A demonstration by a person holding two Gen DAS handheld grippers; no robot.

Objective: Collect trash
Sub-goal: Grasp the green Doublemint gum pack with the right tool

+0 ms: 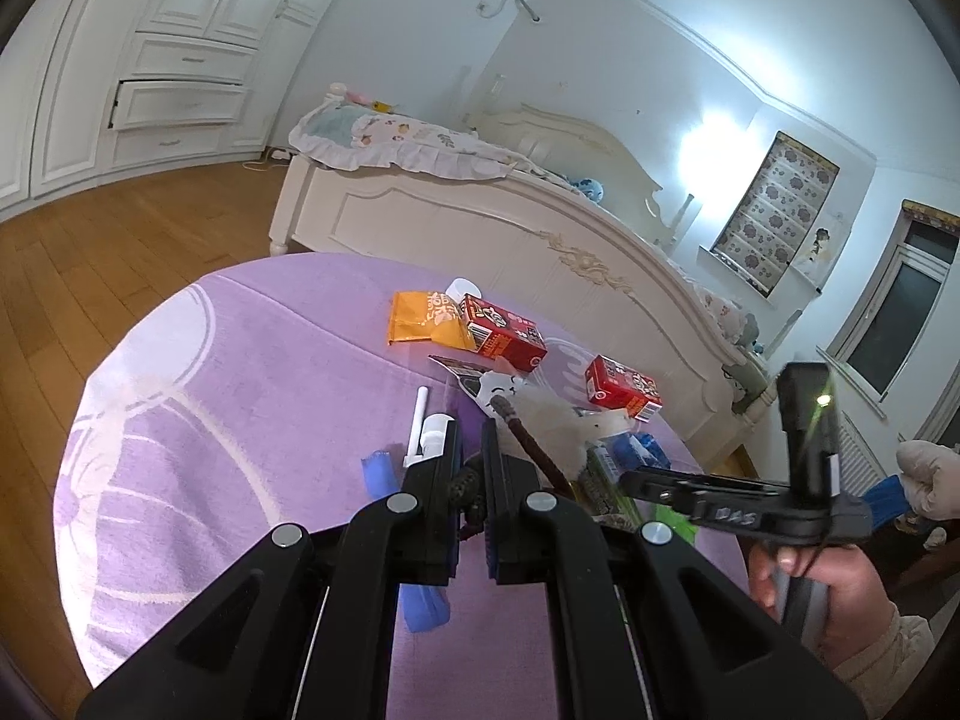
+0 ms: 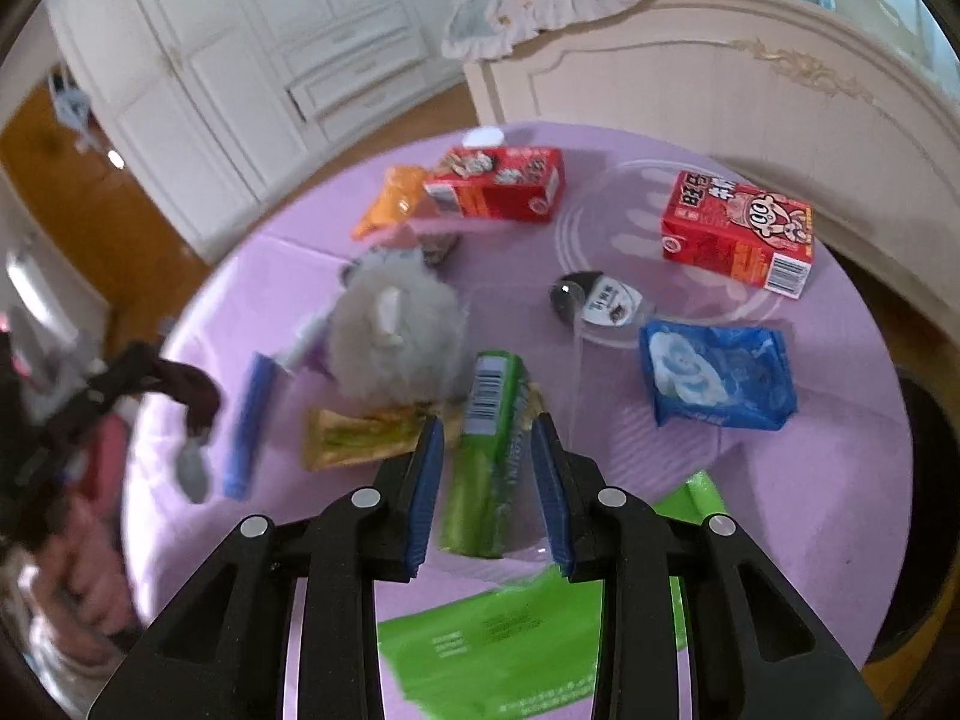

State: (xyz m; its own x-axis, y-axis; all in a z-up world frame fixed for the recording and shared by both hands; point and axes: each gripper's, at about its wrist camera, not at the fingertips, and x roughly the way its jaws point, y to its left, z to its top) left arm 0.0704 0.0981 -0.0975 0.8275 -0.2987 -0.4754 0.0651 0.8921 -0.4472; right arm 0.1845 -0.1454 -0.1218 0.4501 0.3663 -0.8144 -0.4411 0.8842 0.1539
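Little looks collected: the left tongs [image 1: 471, 468] pinch a dark cord, the right tongs [image 2: 487, 468] spread around a green pack [image 2: 489, 450], while cartons (two, red) [image 2: 738, 237] and wrappers [image 2: 717, 375] litter the surface [image 2: 810, 480] from 10 to 2 o'clock.

- The left gripper [image 1: 471, 450] has its fingers nearly together, pinching a dark braided cord [image 1: 465, 489] between them.
- A brown rod [image 1: 531, 441] runs from just right of the fingertips to a fluffy white tuft [image 1: 561, 414] ahead.
- A white tube [image 1: 419, 420] and a blue strip [image 1: 378, 471] lie left of the fingers on the purple tablecloth [image 1: 240, 396].
- Farther ahead lie an orange packet [image 1: 420, 318] and a red carton [image 1: 501, 333]; a second red carton [image 1: 624, 390] lies ahead to the right.
- The right gripper [image 1: 636, 477] reaches in from the right, beside the fingers.
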